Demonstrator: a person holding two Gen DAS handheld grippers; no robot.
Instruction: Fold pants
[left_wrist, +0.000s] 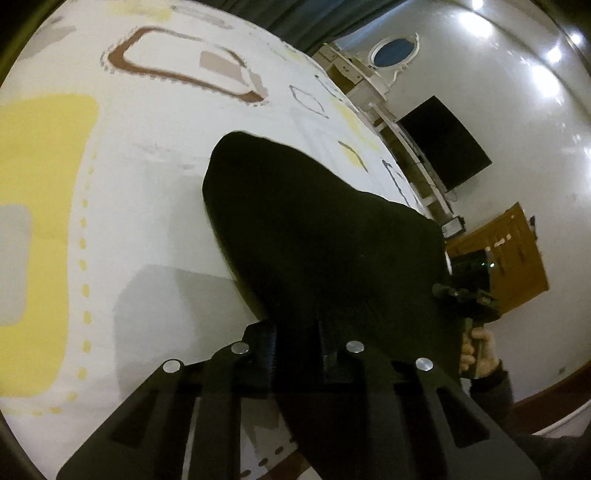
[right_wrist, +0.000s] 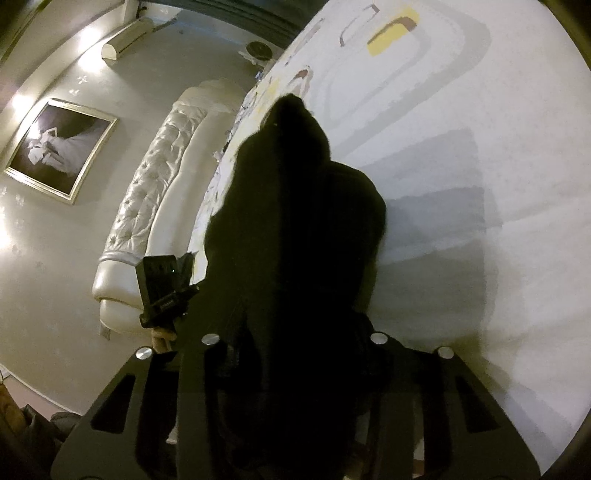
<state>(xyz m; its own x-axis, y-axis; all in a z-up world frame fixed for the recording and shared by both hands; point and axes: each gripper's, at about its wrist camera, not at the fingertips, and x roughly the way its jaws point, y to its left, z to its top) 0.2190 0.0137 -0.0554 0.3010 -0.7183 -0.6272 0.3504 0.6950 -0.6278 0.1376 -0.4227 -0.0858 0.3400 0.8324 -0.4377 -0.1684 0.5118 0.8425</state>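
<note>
We see our left gripper (left_wrist: 295, 332) pinching a bunched edge of the black pants (left_wrist: 314, 229), and our right gripper (right_wrist: 295, 354) clamped on another part of them. Beyond, the dark cloth trails away from both onto the patterned bed (left_wrist: 147, 166).

No legible text, label, brand, number or sign appears in either wrist view. The only candidate is a small pale marking on the clamp of the other gripper's body (right_wrist: 168, 291), at the lower left of the right wrist view; it is too blurred and too small to read. The framed picture (right_wrist: 61, 149) at the left of that view carries no visible lettering. The patterned bed cover (left_wrist: 48, 192) at the left of the left wrist view bears shapes only, no characters.
</note>
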